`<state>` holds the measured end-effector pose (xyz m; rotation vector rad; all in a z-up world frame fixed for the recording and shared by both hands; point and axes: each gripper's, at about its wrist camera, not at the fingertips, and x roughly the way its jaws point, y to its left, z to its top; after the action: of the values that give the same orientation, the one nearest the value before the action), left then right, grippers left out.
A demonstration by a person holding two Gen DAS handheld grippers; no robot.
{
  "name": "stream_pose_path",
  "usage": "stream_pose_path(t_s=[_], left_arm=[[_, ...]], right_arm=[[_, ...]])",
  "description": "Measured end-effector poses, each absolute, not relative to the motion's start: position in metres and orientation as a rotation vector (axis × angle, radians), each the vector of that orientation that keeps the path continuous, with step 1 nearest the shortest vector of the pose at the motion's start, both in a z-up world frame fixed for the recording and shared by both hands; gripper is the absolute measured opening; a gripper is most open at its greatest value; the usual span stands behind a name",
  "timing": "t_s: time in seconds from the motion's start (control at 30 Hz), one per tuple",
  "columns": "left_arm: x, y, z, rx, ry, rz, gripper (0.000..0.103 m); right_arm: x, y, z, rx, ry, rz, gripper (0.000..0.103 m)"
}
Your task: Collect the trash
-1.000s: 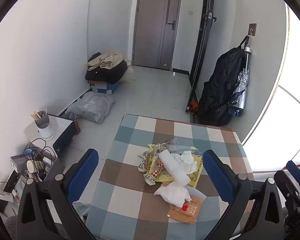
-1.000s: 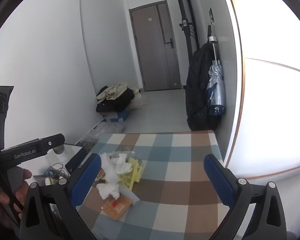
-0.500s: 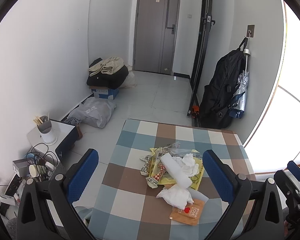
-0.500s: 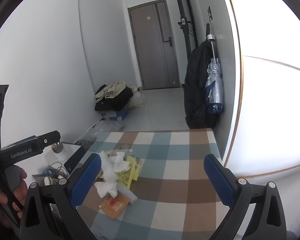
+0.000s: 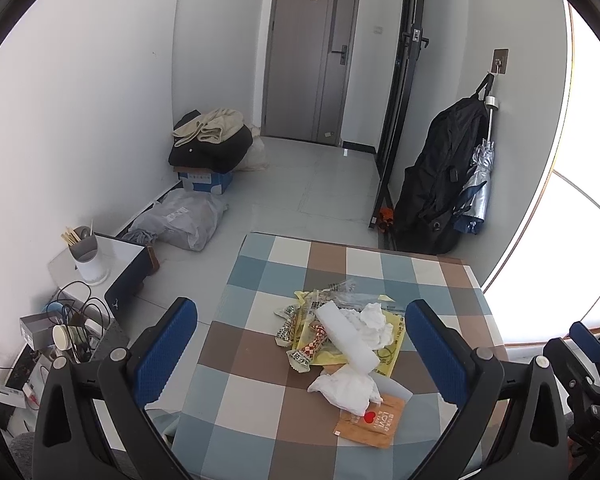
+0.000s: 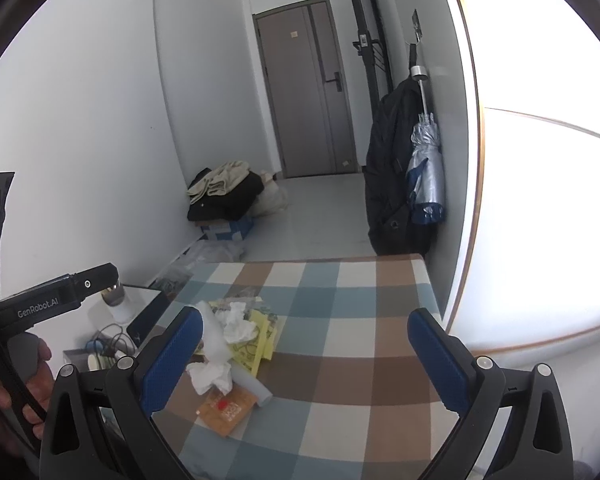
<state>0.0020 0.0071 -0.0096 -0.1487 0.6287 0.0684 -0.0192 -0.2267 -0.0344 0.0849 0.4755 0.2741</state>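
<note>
A heap of trash lies on the checked tablecloth (image 5: 256, 364): crumpled white tissues (image 5: 346, 390), a white foam strip (image 5: 346, 338), yellow wrappers (image 5: 390, 346) and an orange-brown packet (image 5: 374, 422). The heap also shows in the right wrist view (image 6: 236, 340), with the packet (image 6: 226, 408) nearest. My left gripper (image 5: 300, 354) is open and empty, held above the table in front of the heap. My right gripper (image 6: 306, 360) is open and empty, to the right of the heap; part of it shows in the left wrist view (image 5: 584, 364).
Left of the table a low stand holds a cup of utensils (image 5: 86, 254), cables and small boxes (image 5: 56, 332). A grey bag (image 5: 180, 220) and piled clothes on a box (image 5: 210, 140) lie on the floor. A black bag and umbrella (image 5: 444, 184) hang on the right wall.
Both grippers have lifted and pulled back a little, so the heap sits slightly lower and farther in view. Nothing on the table moved. Both grippers stay open.
</note>
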Motion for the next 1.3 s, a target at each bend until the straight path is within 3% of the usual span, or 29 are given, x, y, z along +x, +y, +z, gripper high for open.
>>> stream_pose_path(t_s=[1.0,1.3], left_arm=[[-0.001,-0.001,-0.014,-0.126,0.626,0.066,0.102],[0.009,-0.005,-0.023,-0.13,0.702,0.038,0.102]], right_arm=[[-0.018,-0.231,-0.035,0.089,0.479,0.267,0.103],[-0.014,-0.232,-0.038,0.098,0.491,0.26,0.103]])
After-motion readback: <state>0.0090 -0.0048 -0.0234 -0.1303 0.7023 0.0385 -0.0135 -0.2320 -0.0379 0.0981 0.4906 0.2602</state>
